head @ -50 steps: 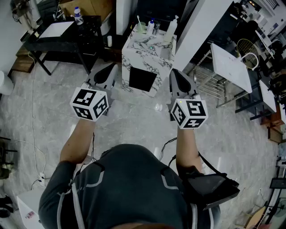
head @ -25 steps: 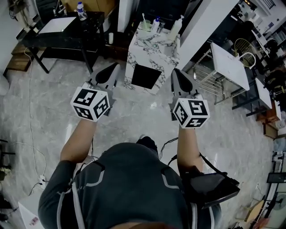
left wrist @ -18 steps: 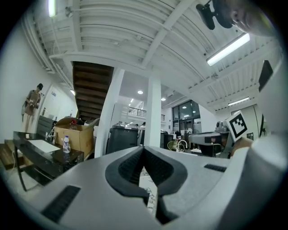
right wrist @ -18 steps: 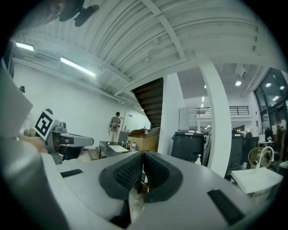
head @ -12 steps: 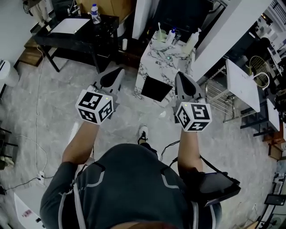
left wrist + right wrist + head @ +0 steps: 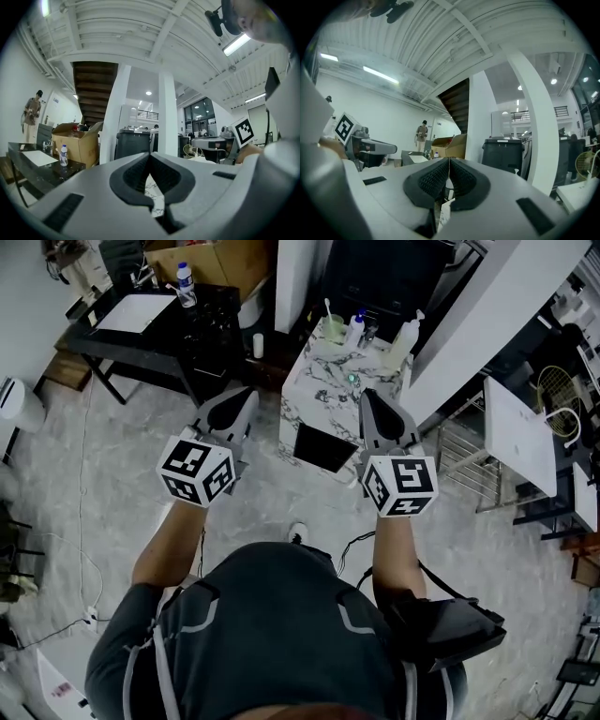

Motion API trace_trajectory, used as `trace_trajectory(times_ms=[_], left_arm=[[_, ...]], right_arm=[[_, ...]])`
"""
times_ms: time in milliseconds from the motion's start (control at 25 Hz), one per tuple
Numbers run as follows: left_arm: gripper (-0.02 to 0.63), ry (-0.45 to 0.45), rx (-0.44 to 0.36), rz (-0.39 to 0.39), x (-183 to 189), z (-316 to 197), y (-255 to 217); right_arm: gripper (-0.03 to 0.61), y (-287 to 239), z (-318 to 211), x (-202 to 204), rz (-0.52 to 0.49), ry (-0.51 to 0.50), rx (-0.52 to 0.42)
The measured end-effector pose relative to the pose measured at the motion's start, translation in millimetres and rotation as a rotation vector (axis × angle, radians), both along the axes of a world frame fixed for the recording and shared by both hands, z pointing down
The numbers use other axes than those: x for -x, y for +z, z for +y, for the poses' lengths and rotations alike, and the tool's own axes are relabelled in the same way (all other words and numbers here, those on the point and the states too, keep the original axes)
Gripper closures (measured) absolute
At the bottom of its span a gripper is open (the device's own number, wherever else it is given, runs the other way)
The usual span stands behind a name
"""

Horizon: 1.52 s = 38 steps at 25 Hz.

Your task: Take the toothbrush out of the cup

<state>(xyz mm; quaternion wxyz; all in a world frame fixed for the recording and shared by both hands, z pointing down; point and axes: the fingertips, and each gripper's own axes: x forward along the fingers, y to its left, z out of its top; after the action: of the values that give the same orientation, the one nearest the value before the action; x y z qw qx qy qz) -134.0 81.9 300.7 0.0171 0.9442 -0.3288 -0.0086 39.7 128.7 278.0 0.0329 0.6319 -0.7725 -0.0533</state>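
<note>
The person holds the left gripper and right gripper level and side by side, each with its fingers pressed together on nothing. Beyond them, the toothbrush stands in a pale green cup at the far left corner of the marble-topped stand

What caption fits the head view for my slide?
Person holds left hand-held gripper and right hand-held gripper shut before marble stand bearing cup with toothbrush.

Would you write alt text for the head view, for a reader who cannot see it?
From above, a person holds two shut tools level, the left tool and the right tool, short of a marble-patterned stand bearing a green cup with a toothbrush in it, beside bottles.
</note>
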Motion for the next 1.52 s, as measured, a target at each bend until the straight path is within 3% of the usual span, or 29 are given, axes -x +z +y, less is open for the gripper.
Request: trace_trajectory(times_ms=[800,1120,1520], left_arm=[[0.604,-0.018,0.038,-0.126,-143,-97,21],[0.604,0.015,0.033,-0.147,-169,-124,27],[0.604,0.090,0.050,-0.092,-173,-196,39]], right_arm=[[0.549,23,-91,-132,-0.057,-0.054,0.025],[0.549,33,-116,-156,-0.080,-0.022,0.038],[0.549,43,-170,-149,-0.038,0.038,0.064]])
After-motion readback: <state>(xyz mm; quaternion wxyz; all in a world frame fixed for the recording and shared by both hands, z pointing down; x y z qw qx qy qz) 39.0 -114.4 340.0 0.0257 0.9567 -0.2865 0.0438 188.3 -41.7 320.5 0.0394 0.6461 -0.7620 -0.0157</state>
